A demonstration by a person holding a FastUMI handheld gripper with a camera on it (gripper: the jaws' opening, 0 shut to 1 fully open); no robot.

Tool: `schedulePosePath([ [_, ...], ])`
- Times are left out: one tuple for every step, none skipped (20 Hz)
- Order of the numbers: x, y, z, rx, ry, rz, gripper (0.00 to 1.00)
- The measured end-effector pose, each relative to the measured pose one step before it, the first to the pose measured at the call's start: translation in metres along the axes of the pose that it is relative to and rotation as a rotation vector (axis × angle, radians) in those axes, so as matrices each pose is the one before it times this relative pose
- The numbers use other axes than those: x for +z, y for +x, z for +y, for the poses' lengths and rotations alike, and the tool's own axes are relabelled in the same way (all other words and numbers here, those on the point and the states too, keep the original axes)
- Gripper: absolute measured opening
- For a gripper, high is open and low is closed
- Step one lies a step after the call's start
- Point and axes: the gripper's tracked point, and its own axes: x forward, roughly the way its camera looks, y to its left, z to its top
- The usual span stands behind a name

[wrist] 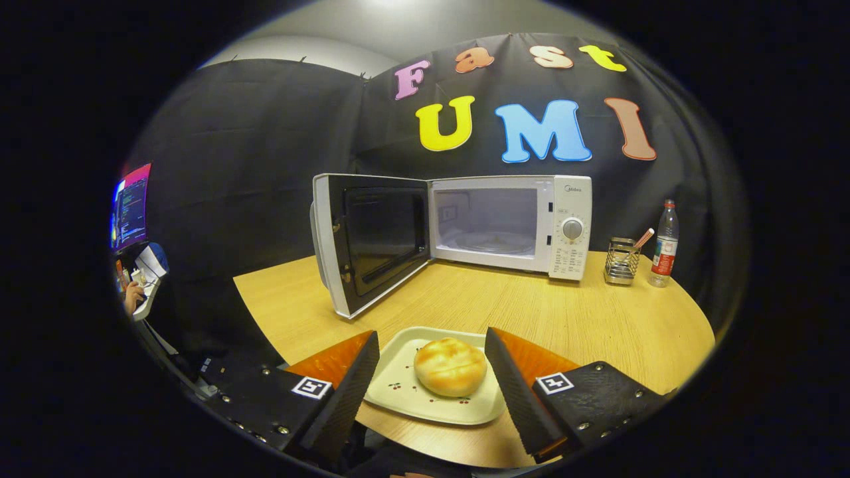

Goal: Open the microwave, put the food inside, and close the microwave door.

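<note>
Your gripper (pixel 431 355) is spread wide, nothing pinched. The two fingers sit either side of the bun (pixel 450 366) with clear gaps, neither one touching it.

The bun sits on the tray (pixel 398 392), a pale rounded-square one with small cherry prints, lying flat on the wooden table (pixel 597 318) near its front edge. The bun is roughly centred on the tray, between your fingers. Left finger overlaps the tray's 9 o'clock edge, right finger its 3 o'clock edge; can't tell if either touches the tray.

The microwave (pixel 511 222) is at 12 o'clock from the bun, well beyond the fingertips, at the back of the table against the cloth wall. Its door (pixel 372 242) is already swung fully open to the left, hinged on the left side, so it stands at about 11 o'clock from the bun. The cavity is open to you and the glass turntable (pixel 488 242) is bare. The dial (pixel 572 229) sits on the right-hand control panel.

At 2 o'clock from the bun, just right of the microwave: a wire holder (pixel 621 262) with a utensil handle sticking out, and a plastic bottle (pixel 665 244) just beside it, upright.

Far off at 9 o'clock: a lit monitor (pixel 131 207) and a person's hand (pixel 132 297) at a desk.
</note>
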Motion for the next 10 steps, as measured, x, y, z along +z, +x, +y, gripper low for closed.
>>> schedulePosePath([
  [-0.00898,0.00498,-0.00216,0.00704,0.00119,0.03186,0.97],
  [-0.00552,0.00475,-0.00315,0.00557,0.00388,0.02182,0.96],
  [-0.00483,0.00212,-0.00625,-0.01324,0.00224,0.01467,0.97],
  [-0.00517,0.00371,-0.00601,-0.01416,-0.00745,0.02438,0.97],
  [-0.00739,0.00429,-0.00007,-0.00544,-0.00887,0.02652,0.97],
  [-0.00635,0.00354,-0.00002,-0.00236,-0.01261,0.02663,0.97],
  [-0.00588,0.00193,0.00042,-0.00752,-0.01806,0.01884,0.97],
  [-0.00314,0.00074,0.00053,-0.01048,-0.02694,0.01207,0.96],
  [-0.00175,0.00209,-0.00229,-0.01177,-0.02399,0.00863,0.97],
  [0.00169,-0.00053,-0.00149,-0.01076,-0.00257,-0.00306,0.97],
])
